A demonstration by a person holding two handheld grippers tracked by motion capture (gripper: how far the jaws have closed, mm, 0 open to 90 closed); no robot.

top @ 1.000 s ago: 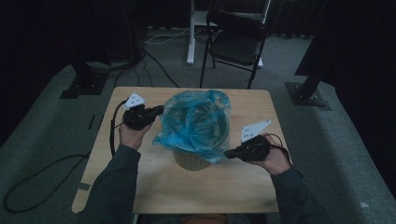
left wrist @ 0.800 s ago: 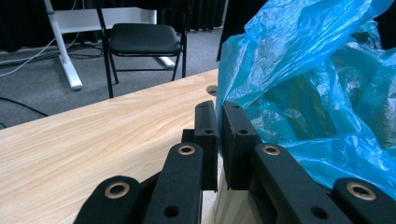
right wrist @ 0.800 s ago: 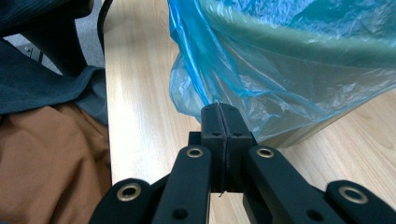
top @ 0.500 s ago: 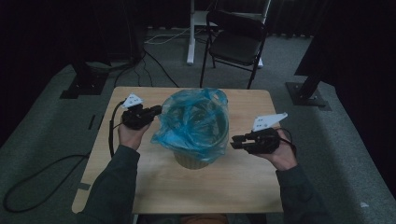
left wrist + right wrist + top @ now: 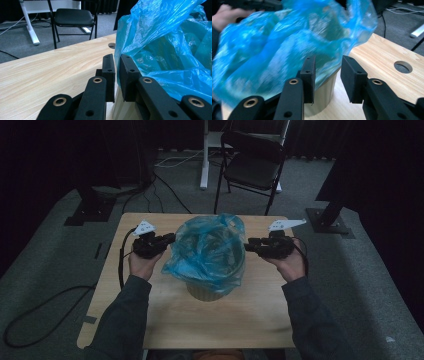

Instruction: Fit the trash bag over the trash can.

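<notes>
A blue plastic bag (image 5: 210,250) lines a pale round bin (image 5: 207,292) in the middle of the wooden table (image 5: 150,320), and its crumpled rim stands above the bin. My left gripper (image 5: 171,238) is at the bag's left edge. In the left gripper view its jaws (image 5: 117,58) are nearly closed, with the bag's edge (image 5: 170,50) pinched in the narrow gap. My right gripper (image 5: 248,246) is at the bag's right side. Its jaws (image 5: 327,60) are open, with the blurred bag (image 5: 282,45) and the bin's wall (image 5: 327,92) just beyond them.
A black folding chair (image 5: 252,167) and a white desk leg (image 5: 204,160) stand on the grey floor beyond the table. Cables run across the floor at the left (image 5: 45,305). The table top has a round hole (image 5: 403,67) near its far edge.
My right gripper has left the bin's front right, swung outward and moved farther away to the bag's right side. The bag's rim has spread wider. The left gripper has held still.
</notes>
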